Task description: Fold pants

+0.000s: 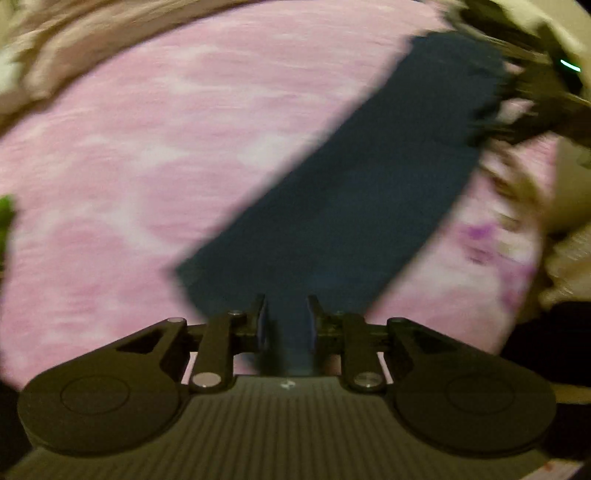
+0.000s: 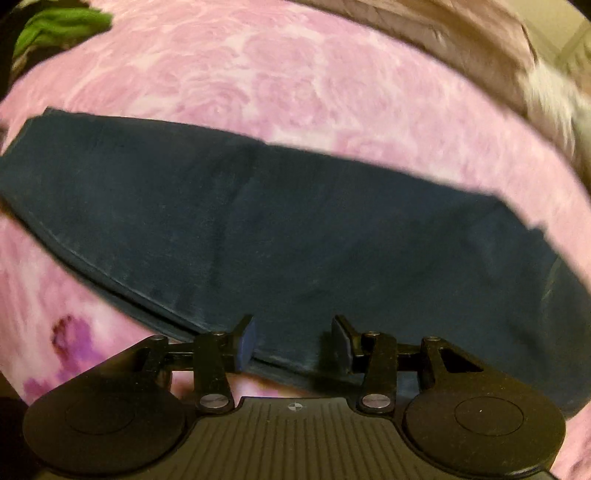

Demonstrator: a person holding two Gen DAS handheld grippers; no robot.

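Dark navy pants (image 1: 369,177) stretch diagonally from my left gripper (image 1: 288,325) toward the upper right over a pink floral bedspread (image 1: 147,147). The left jaws stand narrow, with a strip of the navy cloth pinched between them. This view is motion-blurred. In the right wrist view the pants (image 2: 258,229) lie as a long flat band across the bedspread (image 2: 295,74), with a seam along the near edge. My right gripper (image 2: 293,343) hovers at that near edge, open, its blue pads either side of the cloth edge without closing on it.
A brown and beige blanket (image 2: 461,40) bunches along the far side of the bed. Green cloth (image 2: 62,22) lies at the far left corner. A blurred dark shape with a small green light (image 1: 570,66) sits at the pants' far end.
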